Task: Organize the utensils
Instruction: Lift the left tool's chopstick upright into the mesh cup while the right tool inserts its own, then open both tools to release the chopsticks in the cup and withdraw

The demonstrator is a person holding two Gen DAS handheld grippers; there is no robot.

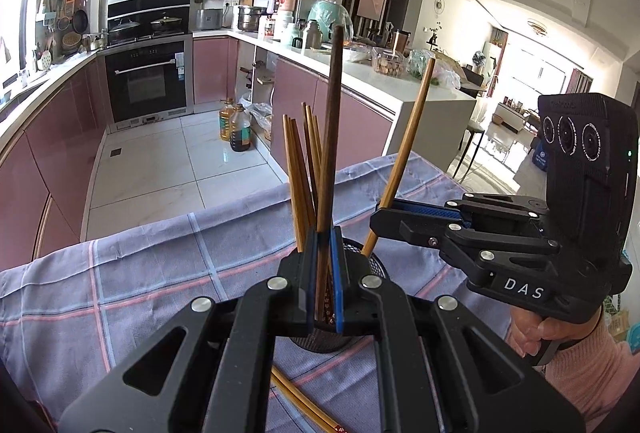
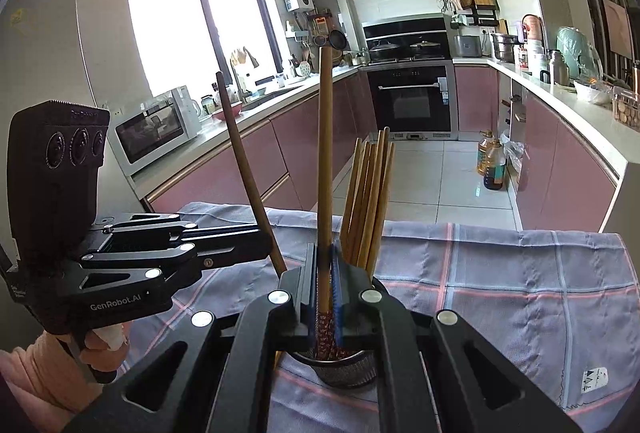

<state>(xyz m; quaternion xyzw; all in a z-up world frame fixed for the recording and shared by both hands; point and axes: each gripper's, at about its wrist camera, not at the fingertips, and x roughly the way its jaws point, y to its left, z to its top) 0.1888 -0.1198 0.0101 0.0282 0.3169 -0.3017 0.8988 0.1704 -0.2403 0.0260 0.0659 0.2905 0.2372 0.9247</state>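
The black mesh metal utensil cup (image 1: 376, 265) sits mostly behind the left gripper (image 1: 324, 273), so its floor and the chopstick tips inside stay hidden. Two loose light bamboo chopsticks (image 1: 304, 405) on the lilac checked cloth (image 1: 140, 273) run off the bottom edge. The small white label (image 2: 595, 379) is too blurred to read.

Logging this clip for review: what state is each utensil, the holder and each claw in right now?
Left claw: shut on dark chopstick.
Dark chopstick: upright, lower end in holder.
Right claw: shut on light chopstick.
Light chopstick: upright, lower end in holder.
Mesh holder: standing on cloth.
Chopstick bundle: standing in holder.
Loose chopsticks: lying on cloth.
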